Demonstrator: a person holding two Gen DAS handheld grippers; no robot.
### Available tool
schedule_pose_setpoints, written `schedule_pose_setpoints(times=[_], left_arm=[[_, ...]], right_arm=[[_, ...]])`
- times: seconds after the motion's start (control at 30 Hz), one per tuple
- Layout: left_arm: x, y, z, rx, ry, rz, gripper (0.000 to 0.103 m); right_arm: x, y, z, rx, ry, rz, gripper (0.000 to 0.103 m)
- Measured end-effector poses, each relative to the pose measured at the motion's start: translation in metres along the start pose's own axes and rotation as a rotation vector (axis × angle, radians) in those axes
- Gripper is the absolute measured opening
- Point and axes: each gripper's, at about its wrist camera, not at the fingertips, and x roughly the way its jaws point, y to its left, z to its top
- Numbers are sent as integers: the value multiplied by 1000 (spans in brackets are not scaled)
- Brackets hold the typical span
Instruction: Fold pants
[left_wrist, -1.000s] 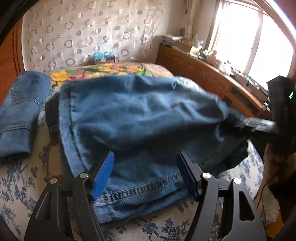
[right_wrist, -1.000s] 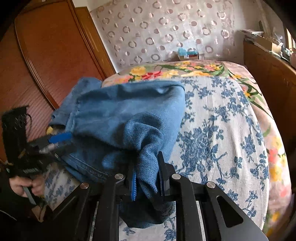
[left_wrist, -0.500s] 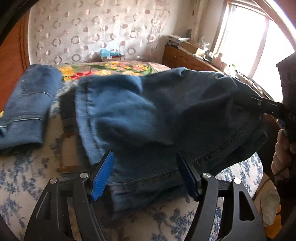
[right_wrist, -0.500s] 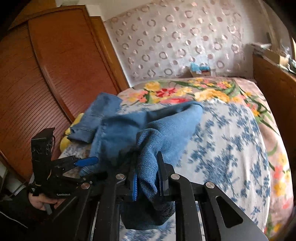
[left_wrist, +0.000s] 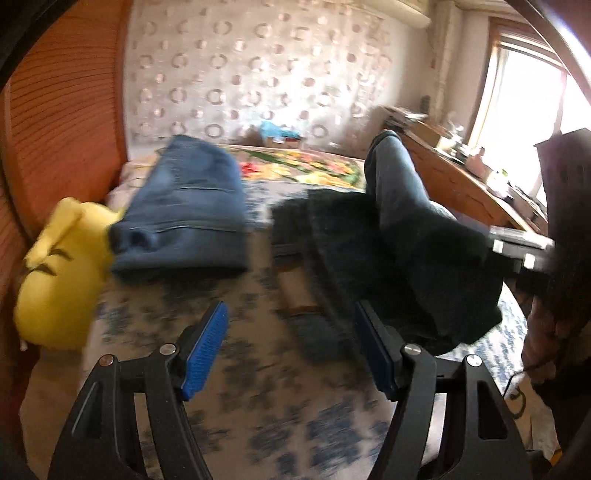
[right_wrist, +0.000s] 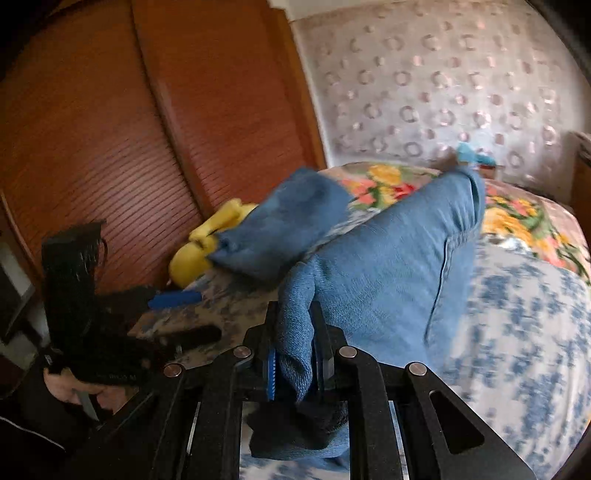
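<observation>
The blue jeans (right_wrist: 388, 266) hang bunched from my right gripper (right_wrist: 295, 365), which is shut on a fold of denim and holds them lifted above the bed. In the left wrist view they show as a dark mass (left_wrist: 399, 258) at the right, below the right gripper (left_wrist: 517, 247). My left gripper (left_wrist: 291, 354) is open and empty over the blue-flowered bedspread (left_wrist: 258, 387), left of the jeans. It also shows in the right wrist view (right_wrist: 173, 299). Both views are blurred.
A second pair of folded jeans (left_wrist: 184, 218) lies at the bed's left side next to a yellow plush toy (left_wrist: 55, 266). A wooden wardrobe (right_wrist: 110, 129) stands left of the bed. A wooden sideboard (left_wrist: 461, 177) runs under the window at the right.
My right gripper has lifted the jeans up and to the right, clear of my left gripper. My left gripper has swung left, so the folded jeans and yellow toy have come into view.
</observation>
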Motion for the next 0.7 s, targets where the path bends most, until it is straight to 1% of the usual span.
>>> schedule_pose_setpoints(times=[0.07, 0.17, 0.23, 0.3, 0.33, 0.4, 0.43, 0.5, 0.57, 0.63, 0.7], left_arm=[[-6, 14, -3, -19, -7, 29, 71], [-13, 27, -2, -44, -25, 54, 71], [-15, 32, 0, -53, -35, 66, 71], [-15, 34, 2, -58, -41, 69, 71], [-14, 33, 3, -57, -43, 70, 71], [-12, 32, 4, -53, -45, 66, 71], [-12, 30, 5, -49, -45, 62, 71], [-11, 27, 5, -41, -46, 54, 71], [-8, 22, 7, -30, -46, 42, 71], [-2, 14, 9, -18, -40, 25, 71], [2, 6, 11, -6, -36, 5, 71]], right_arm=[[21, 13, -4, -18, 46, 30, 14], [52, 29, -19, -40, 130, 58, 14], [68, 34, -29, -52, 178, 63, 14], [79, 37, -36, -67, 205, 58, 15], [80, 37, -36, -71, 205, 57, 16], [78, 35, -29, -58, 200, 56, 23], [73, 37, -26, -52, 196, 52, 26], [60, 43, -20, -57, 181, 47, 34], [45, 46, -15, -71, 158, 34, 38], [28, 45, -7, -97, 126, -15, 39], [13, 39, -2, -103, 94, -44, 40]])
